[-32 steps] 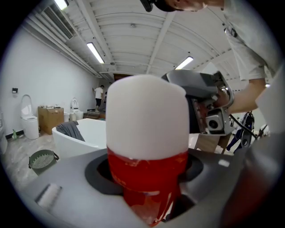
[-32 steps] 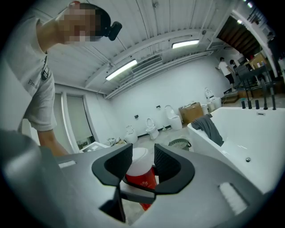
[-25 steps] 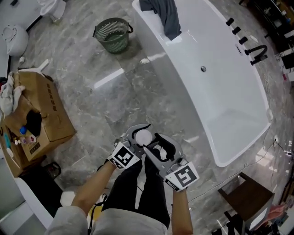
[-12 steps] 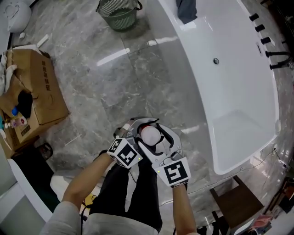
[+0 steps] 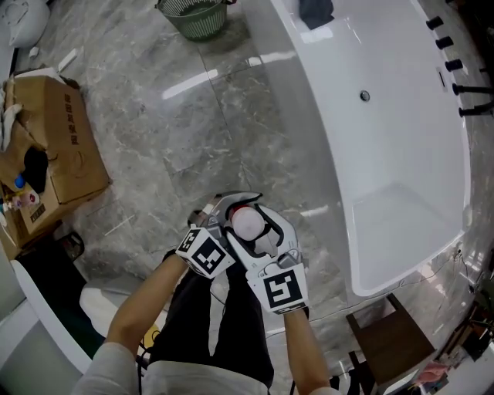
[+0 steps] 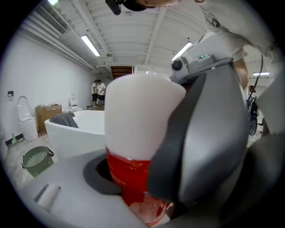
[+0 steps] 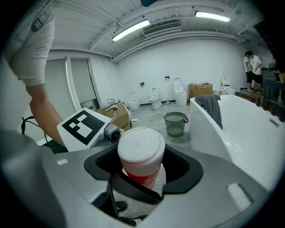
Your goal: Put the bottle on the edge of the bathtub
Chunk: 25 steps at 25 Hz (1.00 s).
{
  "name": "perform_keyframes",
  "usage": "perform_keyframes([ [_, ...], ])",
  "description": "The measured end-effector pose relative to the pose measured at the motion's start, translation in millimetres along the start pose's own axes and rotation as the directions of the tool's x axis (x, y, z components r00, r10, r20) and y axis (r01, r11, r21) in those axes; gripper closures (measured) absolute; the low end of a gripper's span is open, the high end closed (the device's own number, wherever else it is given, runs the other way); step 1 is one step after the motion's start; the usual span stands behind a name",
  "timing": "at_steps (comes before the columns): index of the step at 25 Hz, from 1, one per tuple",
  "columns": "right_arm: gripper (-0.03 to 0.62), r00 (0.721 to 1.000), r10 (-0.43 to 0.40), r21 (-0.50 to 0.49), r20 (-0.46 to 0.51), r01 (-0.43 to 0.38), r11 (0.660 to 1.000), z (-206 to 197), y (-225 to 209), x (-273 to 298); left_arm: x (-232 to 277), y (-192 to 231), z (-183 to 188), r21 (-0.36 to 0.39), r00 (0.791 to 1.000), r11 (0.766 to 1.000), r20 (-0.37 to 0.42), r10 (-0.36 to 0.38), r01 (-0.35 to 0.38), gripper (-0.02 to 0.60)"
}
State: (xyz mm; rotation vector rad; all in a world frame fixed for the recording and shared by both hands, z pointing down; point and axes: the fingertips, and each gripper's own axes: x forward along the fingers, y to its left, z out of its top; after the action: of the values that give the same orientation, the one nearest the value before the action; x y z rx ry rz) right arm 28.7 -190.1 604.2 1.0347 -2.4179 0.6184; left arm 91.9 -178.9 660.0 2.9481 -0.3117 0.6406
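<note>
Holding the bottle (image 5: 245,224) upright in front of your legs, you had both tools crowded on it over the grey floor (image 5: 193,139). Your left tool (image 5: 230,210) was clamped low on the red-labelled body. One dark pad pressed against its side and the notch of the other jaw sat behind it. That low grip left the white cap and the upper part free.

Your right tool (image 5: 266,231) came in from the other side with its jaws spread wide around the cap. They had just been closing, with the bottle between them. Yet the right gripper view showed a gap between the cap and the notch on one side, so I read that tool as not yet gripping.

It looked to me like a handover. The bathtub (image 5: 401,154) lay to your right, well apart from the bottle, and the right hand would have the easier reach to its near edge (image 5: 328,177). Nothing of the placing was done.

A dark cloth (image 5: 316,9) hung over the far end of that edge, so the bare stretch nearer you seemed the better spot. The rim looked narrow and glossy, so the bottle would need setting down squarely before release.
</note>
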Motion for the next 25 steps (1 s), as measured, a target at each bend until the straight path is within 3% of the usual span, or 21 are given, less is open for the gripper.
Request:
perform_keyframes([
  [6, 0.309, 1.000, -0.003, -0.061, -0.005, 0.003, 0.998, -20.0, -16.9, 6.0, 17.3, 2.1, -21.9, -0.024, 1.000, 1.000, -0.026, 0.016, -0.017, 0.232],
  [14, 0.309, 0.997, -0.044, -0.079, -0.065, 0.039, 0.996, -45.9, -55.9, 24.3, 30.0, 19.1, -45.3, -0.097, 0.994, 0.991, -0.055, 0.091, -0.096, 0.233],
  [19, 0.309, 0.991, -0.094, -0.041, -0.099, 0.090, 0.995, -69.6, -87.8, 46.3, 35.9, 35.4, -69.4, -0.170, 0.988, 0.974, -0.079, 0.135, -0.147, 0.233],
  [25, 0.309, 0.976, -0.174, 0.025, -0.134, 0.179, 0.984, -114.6, -129.8, 72.6, 25.8, 47.8, -107.4, -0.280, 0.978, 0.938, -0.103, 0.183, -0.205, 0.235],
])
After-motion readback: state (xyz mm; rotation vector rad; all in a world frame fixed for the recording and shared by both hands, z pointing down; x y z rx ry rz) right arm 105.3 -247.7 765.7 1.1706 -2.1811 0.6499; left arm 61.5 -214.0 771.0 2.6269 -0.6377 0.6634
